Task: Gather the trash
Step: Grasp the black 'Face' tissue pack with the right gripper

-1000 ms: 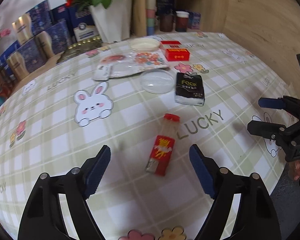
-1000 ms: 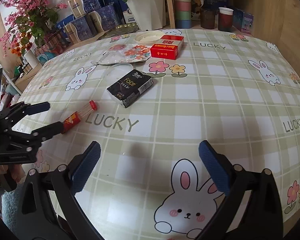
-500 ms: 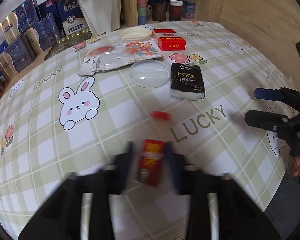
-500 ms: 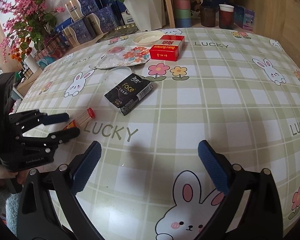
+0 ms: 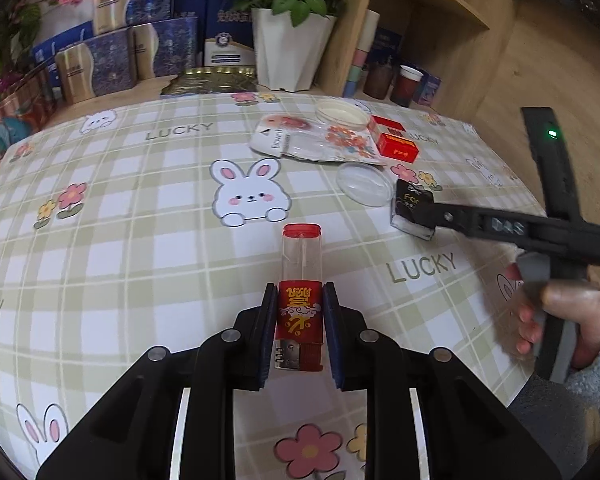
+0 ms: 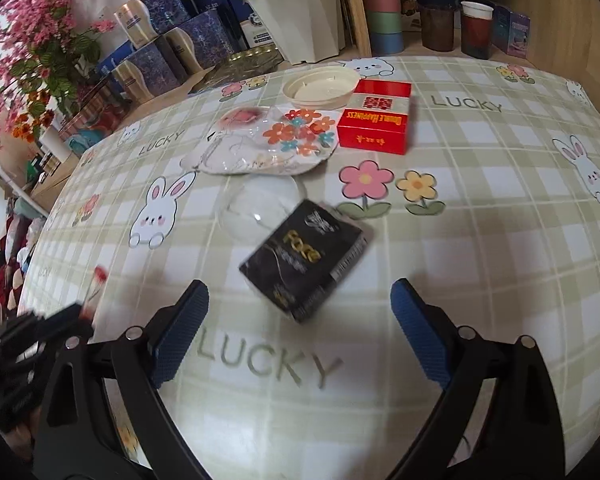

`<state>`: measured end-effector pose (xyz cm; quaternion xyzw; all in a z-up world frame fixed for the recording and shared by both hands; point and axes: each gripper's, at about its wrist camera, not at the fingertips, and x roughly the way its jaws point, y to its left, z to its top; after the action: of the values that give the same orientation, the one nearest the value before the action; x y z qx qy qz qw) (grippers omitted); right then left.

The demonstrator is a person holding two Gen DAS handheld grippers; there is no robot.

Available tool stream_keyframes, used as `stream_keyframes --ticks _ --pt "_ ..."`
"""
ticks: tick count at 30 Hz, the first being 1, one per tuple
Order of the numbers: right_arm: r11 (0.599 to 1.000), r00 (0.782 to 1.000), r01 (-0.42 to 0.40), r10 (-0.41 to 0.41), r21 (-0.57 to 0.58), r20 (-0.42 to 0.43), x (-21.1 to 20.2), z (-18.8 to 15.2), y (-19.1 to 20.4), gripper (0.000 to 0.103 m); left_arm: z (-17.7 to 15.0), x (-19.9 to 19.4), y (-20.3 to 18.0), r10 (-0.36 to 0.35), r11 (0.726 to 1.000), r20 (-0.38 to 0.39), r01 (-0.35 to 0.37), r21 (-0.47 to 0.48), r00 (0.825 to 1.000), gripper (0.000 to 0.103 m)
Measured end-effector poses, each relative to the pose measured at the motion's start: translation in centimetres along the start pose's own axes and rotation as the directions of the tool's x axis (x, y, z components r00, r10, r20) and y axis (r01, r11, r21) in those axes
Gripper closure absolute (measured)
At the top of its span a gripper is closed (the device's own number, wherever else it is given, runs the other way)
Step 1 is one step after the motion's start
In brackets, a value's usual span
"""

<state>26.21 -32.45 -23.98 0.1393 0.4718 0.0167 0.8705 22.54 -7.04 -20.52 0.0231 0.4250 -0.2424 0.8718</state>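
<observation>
My left gripper (image 5: 300, 300) is shut on a red lighter (image 5: 300, 280), whose clear, red-tipped end sticks out forward above the checked tablecloth (image 5: 140, 240). In the right wrist view that gripper (image 6: 40, 332) is a blur at the lower left. My right gripper (image 6: 298, 300) is wide and its jaws are closing. A black tissue pack (image 6: 304, 260) lies just ahead, its near corner between the fingertips, and the pads do not touch it. From the left wrist view, the right gripper (image 5: 428, 210) hovers over the pack (image 5: 410, 210).
Beyond the pack lie a clear plastic dome lid (image 6: 260, 208), a flowered plastic wrapper (image 6: 268, 144), a red cigarette box (image 6: 374, 120) and a cream lid (image 6: 320, 86). A white flower pot (image 5: 288, 48), blue boxes (image 5: 112, 56) and cups (image 6: 476, 28) line the back. A hand (image 5: 556, 320) holds the right gripper.
My left gripper has shut on the lighter and raised it off the cloth. My right gripper has moved in over the black tissue pack.
</observation>
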Motion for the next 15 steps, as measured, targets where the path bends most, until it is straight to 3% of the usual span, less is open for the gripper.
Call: stream_keyframes --ticks 4,6,10,15 --pt "0.997 0.999 0.041 -0.04 0.061 -0.017 2.1 1.4 0.6 0.011 -0.6 -0.9 1.4 0.012 0.999 0.01 -0.011 -0.039 1.0 0.081" --pt "0.997 0.996 0.075 -0.075 0.017 -0.039 2.7 1.7 1.4 0.014 -1.0 -1.4 1.9 0.017 0.998 0.015 -0.016 -0.056 1.0 0.081" --pt "0.99 0.991 0.118 -0.122 -0.078 -0.048 2.5 1.0 2.1 0.03 -1.8 -2.2 2.3 0.012 0.998 0.027 -0.011 -0.065 1.0 0.081" --pt "0.974 0.989 0.128 -0.14 -0.189 -0.052 2.0 0.2 2.1 0.041 -2.7 -2.3 2.5 -0.001 0.996 0.025 0.003 -0.088 1.0 0.081"
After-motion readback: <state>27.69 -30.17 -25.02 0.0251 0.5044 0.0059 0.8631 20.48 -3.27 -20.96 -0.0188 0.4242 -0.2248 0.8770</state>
